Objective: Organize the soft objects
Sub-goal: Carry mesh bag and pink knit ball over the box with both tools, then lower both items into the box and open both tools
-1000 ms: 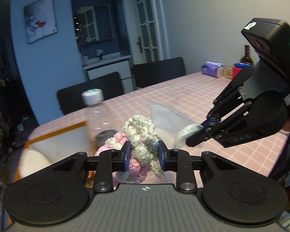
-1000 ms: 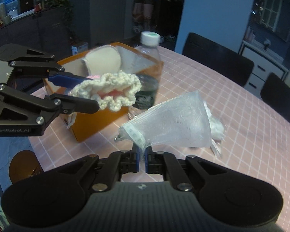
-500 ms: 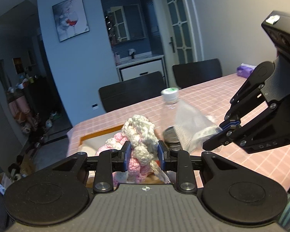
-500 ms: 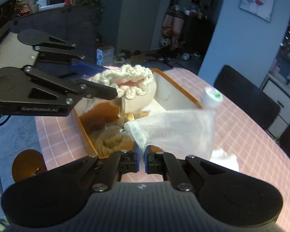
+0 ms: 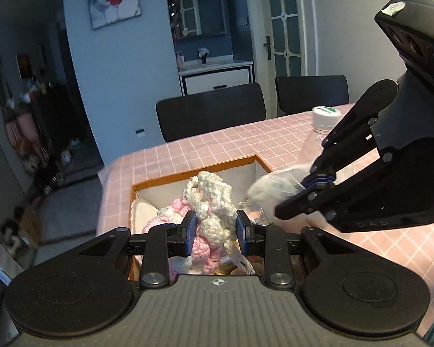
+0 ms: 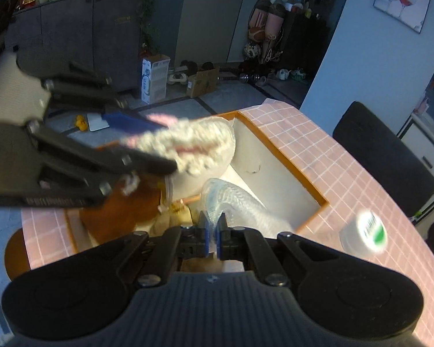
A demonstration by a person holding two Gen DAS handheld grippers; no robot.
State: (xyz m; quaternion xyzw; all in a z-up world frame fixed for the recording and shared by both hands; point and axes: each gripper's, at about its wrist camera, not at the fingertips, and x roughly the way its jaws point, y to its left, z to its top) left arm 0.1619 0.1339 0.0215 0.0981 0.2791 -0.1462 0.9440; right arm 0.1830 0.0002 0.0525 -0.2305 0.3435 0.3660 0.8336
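Observation:
My left gripper (image 5: pixel 214 232) is shut on a pink and cream crocheted piece (image 5: pixel 209 202), held over the open orange-rimmed box (image 5: pixel 193 175). In the right wrist view that crocheted piece (image 6: pixel 185 147) shows blurred between the left fingers (image 6: pixel 147 166). A white mesh bag (image 6: pixel 237 199) is pinched in my right gripper (image 6: pixel 214 231), which is shut on it and hangs over the box (image 6: pixel 280 156). From the left wrist view the mesh bag (image 5: pixel 277 186) is a blur at the right gripper's tips (image 5: pixel 309 190).
The box holds a cream cushion (image 6: pixel 214 167) and brown soft things (image 6: pixel 121 214). A clear bottle with a white cap (image 6: pixel 366 232) stands on the pink checked tablecloth (image 6: pixel 347 167) just beside the box. Black chairs (image 5: pixel 211 117) line the far table edge.
Both grippers have carried their loads sideways from over the tablecloth to above the open box. The bottle has dropped out to the right of both views.

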